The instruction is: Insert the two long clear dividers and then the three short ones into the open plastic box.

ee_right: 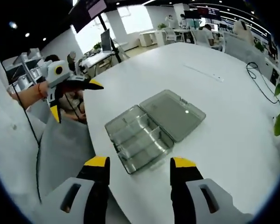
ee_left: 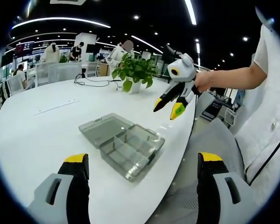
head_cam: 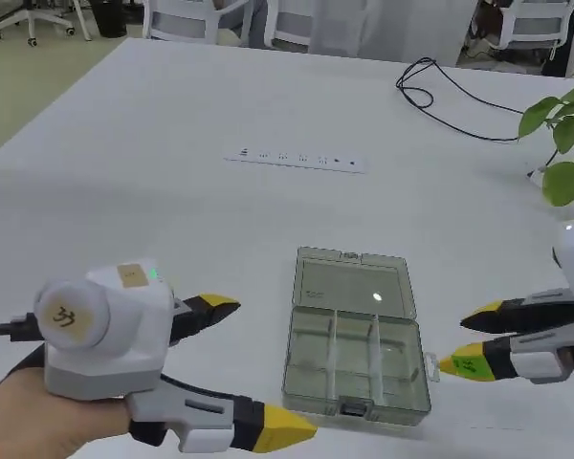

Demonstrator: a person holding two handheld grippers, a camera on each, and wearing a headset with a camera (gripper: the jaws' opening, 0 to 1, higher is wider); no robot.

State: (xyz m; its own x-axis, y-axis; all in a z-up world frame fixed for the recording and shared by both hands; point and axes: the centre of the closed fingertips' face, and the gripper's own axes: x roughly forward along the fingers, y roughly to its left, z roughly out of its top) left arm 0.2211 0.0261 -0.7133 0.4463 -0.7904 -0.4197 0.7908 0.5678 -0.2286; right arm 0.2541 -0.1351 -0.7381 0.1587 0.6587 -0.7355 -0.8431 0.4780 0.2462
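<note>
Left gripper [head_cam: 273, 368], near left, jaws spread, empty; right gripper [head_cam: 454, 340], at right, likewise released. Between them the open smoky clear plastic box [head_cam: 297, 378] sits on the white desk [head_cam: 172, 201], two long clear dividers [head_cam: 332, 356] apparently seated. Judged next: fetching a short divider, then aligning it crosswise.

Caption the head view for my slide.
Open box with dividers on table, left gripper and right gripper open beside it.
</note>
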